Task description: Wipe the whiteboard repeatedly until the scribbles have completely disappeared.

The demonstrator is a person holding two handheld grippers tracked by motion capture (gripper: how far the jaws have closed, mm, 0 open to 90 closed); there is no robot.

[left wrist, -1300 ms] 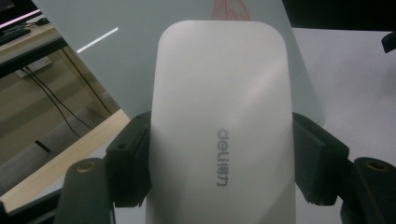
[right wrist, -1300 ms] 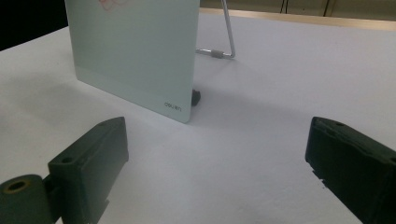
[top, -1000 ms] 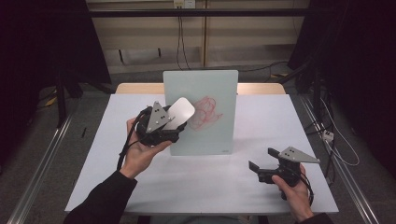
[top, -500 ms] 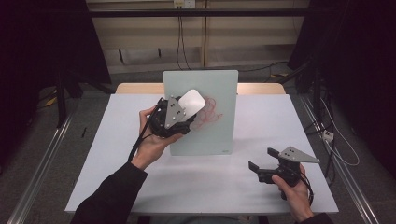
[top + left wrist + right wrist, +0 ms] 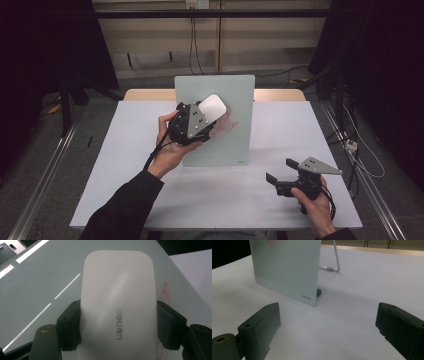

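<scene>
A pale green glass board (image 5: 225, 95) leans upright on a wire stand (image 5: 335, 262) at the table's middle. Faint red pen marks (image 5: 227, 125) show on its face. My left gripper (image 5: 202, 112) is shut on a white eraser (image 5: 212, 107), pressing it against the board just left of the red marks. In the left gripper view the eraser (image 5: 118, 305), printed with a grey logo, sits clamped between both jaws, and a bit of red drawing (image 5: 164, 291) shows beside it. My right gripper (image 5: 282, 172) stands open low over the table at the front right, its jaws (image 5: 329, 330) wide apart and holding nothing.
The white table (image 5: 130, 170) has free surface around the board. The board's lower corner (image 5: 308, 297) lies a short way ahead of my right gripper. A floor rail (image 5: 45, 170) runs along the left, and cables (image 5: 355, 150) trail off to the right of the table.
My left gripper has carried the eraser up and to the right across the board, over the red marks, which look fainter. The right gripper has stayed put.
</scene>
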